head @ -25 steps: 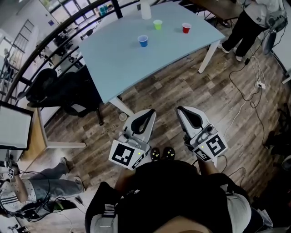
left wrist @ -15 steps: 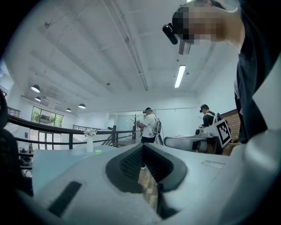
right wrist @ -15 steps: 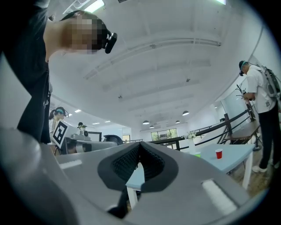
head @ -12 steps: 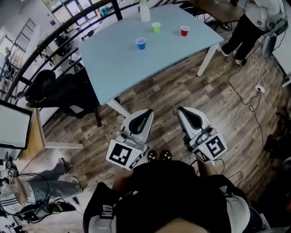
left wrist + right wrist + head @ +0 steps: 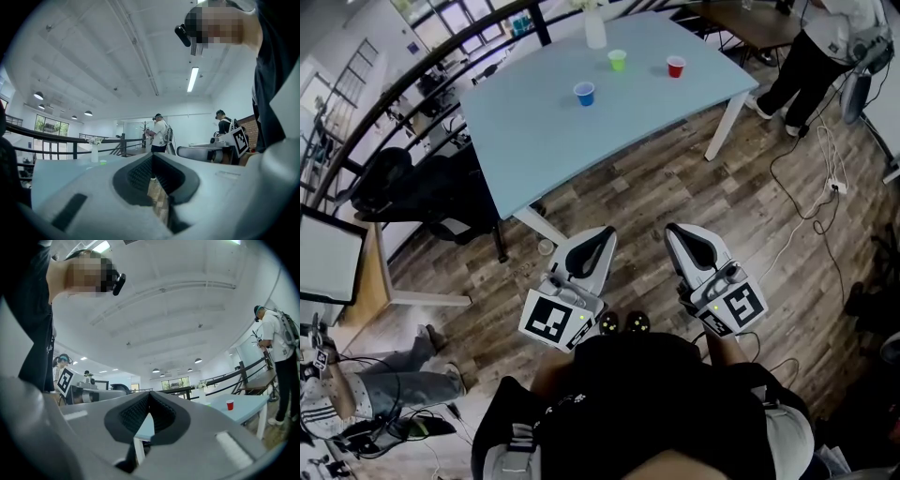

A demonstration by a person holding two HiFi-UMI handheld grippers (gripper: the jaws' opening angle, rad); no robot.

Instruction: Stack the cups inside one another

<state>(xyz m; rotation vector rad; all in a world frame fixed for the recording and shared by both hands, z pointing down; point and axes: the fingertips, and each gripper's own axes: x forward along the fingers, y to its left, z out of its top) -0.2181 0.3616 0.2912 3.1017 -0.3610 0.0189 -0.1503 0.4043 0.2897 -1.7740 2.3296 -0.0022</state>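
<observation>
Three cups [image 5: 618, 60] on blue table [image 5: 581, 141], plank floor [image 5: 675, 187]; left gripper [image 5: 605, 233], right gripper [image 5: 676, 231], jaws together, empty

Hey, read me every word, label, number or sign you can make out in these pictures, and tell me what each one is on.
No readable words, numbers or brands in any view.
Marker cube on the left gripper: black-and-white square pattern, no letters.
Marker cube on the right gripper: same kind of pattern, no letters.
The blue cup, green cup and red cup: too small to show any print.
</observation>
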